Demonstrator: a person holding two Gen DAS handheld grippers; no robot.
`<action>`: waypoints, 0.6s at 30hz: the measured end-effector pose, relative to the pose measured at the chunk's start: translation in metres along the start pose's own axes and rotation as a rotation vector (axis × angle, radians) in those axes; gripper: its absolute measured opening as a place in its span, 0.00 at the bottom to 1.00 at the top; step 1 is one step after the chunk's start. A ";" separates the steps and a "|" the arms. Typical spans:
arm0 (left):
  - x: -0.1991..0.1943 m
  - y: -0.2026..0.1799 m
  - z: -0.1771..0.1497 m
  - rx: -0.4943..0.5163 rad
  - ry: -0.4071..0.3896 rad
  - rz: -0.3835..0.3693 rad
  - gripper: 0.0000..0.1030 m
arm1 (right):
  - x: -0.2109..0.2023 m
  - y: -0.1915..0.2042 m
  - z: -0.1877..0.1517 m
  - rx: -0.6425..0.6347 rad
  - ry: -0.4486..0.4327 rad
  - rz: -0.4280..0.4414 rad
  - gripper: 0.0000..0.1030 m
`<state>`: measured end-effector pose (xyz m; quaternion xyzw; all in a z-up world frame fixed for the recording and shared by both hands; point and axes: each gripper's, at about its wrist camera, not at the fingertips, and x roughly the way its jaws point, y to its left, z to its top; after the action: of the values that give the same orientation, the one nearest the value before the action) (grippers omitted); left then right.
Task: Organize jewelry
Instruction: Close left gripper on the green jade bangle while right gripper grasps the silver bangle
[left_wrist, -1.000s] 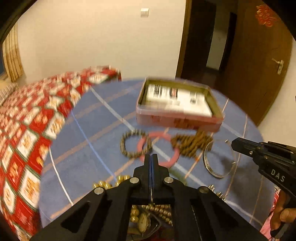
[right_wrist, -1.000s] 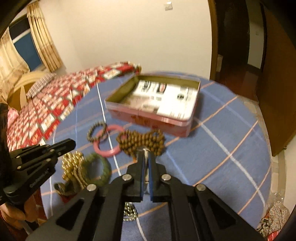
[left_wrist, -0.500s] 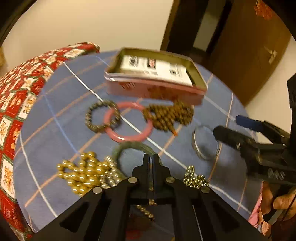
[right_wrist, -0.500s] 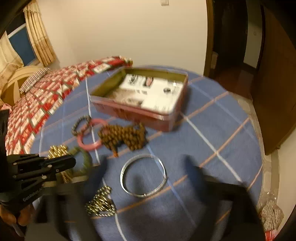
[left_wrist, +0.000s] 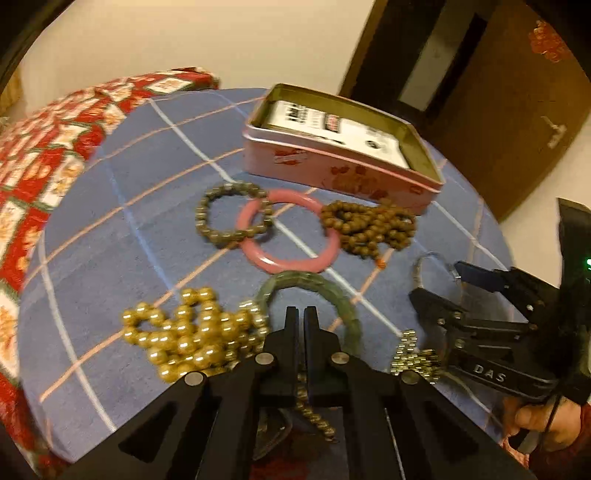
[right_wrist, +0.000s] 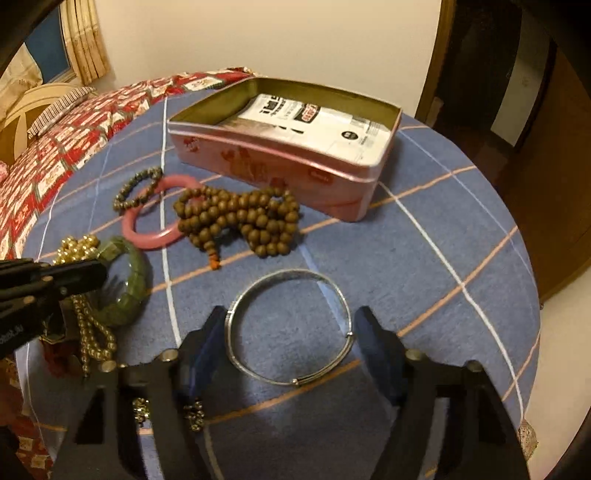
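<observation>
On the bench | we are closing the right claw around the silver bangle, not yet gripping | left claw shut, empty | tin waiting.

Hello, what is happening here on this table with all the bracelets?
A person holds a claw in each hand and is sorting jewelry into the open pink tin. The right claw stands open around the silver bangle, which lies flat on the blue cloth; its jaws have just been closing, without pressing on it yet. The left claw is shut and empty above the green bangle. The other bead strings lie loose beside the tin.
</observation>
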<state>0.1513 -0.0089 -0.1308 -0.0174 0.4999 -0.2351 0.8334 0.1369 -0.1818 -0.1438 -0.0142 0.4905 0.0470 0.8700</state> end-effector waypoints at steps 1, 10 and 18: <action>0.002 0.005 0.001 -0.039 0.015 -0.082 0.02 | -0.001 -0.001 -0.001 0.002 0.000 -0.002 0.70; -0.010 0.000 0.004 -0.033 -0.040 -0.120 0.84 | -0.023 -0.012 0.001 0.094 -0.082 0.028 0.70; -0.008 -0.001 0.011 -0.013 -0.051 -0.005 0.85 | -0.031 -0.011 0.005 0.100 -0.107 0.029 0.70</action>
<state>0.1568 -0.0089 -0.1186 -0.0300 0.4798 -0.2336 0.8452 0.1261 -0.1950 -0.1152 0.0391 0.4452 0.0357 0.8939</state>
